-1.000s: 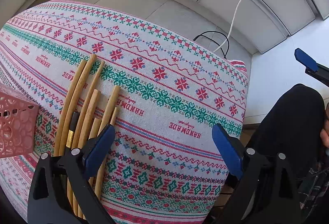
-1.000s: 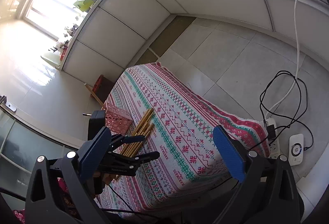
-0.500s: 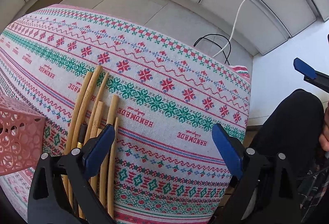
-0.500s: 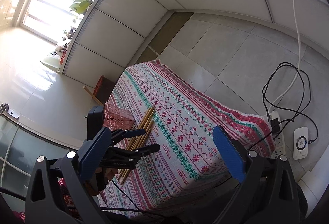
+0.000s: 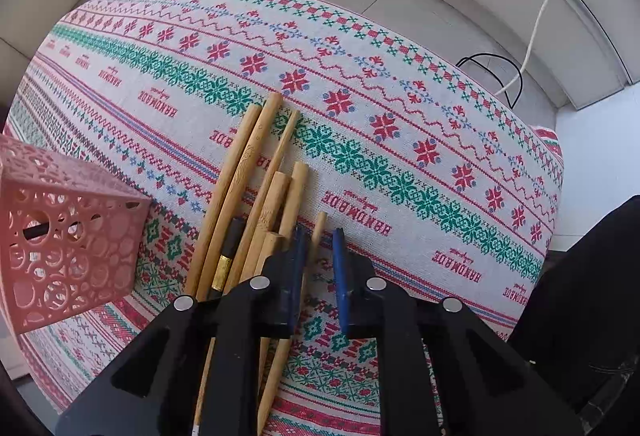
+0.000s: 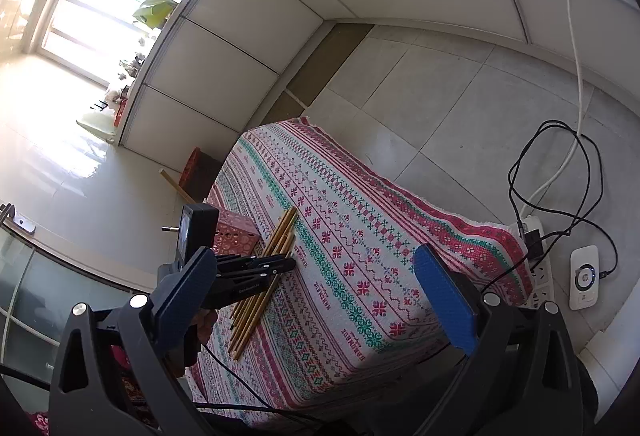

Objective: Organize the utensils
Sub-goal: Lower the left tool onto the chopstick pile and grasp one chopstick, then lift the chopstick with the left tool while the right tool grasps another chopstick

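Fingers of your left gripper (image 5: 318,270) hide the chopsticks' (image 5: 256,171) near ends; its jaws are closing around one thin chopstick (image 5: 316,236), contact unclear. Your right gripper (image 6: 316,300) is spread, empty. Farther left, the pink basket (image 5: 60,236) is cut off.

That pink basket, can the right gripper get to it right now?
Probably not easily: the left gripper and the sticks sit between the right gripper, open and held back, and the basket.
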{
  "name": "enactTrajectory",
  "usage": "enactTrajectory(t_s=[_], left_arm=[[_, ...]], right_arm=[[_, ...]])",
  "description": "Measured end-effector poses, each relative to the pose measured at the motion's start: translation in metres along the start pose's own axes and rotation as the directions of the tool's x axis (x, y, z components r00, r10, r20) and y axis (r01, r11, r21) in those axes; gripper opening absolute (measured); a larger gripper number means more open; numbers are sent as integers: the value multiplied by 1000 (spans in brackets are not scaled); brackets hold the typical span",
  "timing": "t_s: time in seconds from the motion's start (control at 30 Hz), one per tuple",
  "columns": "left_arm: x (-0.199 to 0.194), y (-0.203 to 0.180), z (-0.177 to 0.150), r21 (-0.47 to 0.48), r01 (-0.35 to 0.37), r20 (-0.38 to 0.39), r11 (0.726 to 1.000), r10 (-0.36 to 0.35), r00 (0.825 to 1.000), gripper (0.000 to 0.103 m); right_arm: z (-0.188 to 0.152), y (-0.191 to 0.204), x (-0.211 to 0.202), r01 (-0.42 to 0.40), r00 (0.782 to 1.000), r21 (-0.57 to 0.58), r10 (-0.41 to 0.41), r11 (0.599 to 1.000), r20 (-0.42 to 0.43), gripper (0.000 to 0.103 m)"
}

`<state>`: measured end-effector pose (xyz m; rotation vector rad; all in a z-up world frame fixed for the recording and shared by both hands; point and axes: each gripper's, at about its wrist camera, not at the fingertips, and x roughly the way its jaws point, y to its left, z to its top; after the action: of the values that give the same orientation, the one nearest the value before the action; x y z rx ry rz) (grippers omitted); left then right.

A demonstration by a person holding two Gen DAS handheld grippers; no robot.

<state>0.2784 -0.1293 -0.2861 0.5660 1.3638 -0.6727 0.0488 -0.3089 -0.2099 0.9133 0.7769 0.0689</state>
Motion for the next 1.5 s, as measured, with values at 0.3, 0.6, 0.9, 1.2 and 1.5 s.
enactTrajectory(t_s=[0.3, 0.6, 0.9, 1.2, 1.5], left_arm=[[-17, -16, -48, -96, -49, 175, 994, 65, 982, 4], [-113, -6, -148, -248, 70, 467, 966, 56, 882, 4], [-154, 13, -194, -307, 162, 620, 938, 68, 781, 4], [-169, 21, -209, -305, 213, 674, 928, 53, 737, 4], [-172, 30, -215, -325, 231, 689, 917, 62, 722, 4]], right_arm=[[1, 17, 24, 118, 992, -7, -118, 993, -51, 96], [-6, 55, 139, 264, 930, -6, -257, 964, -264, 62], [-21, 89, 214, 385, 888, -73, -391, 920, -244, 42], [-19, 100, 238, 539, 809, -96, -547, 837, -216, 39], [-26, 114, 254, 626, 746, -124, -637, 770, -194, 19]])
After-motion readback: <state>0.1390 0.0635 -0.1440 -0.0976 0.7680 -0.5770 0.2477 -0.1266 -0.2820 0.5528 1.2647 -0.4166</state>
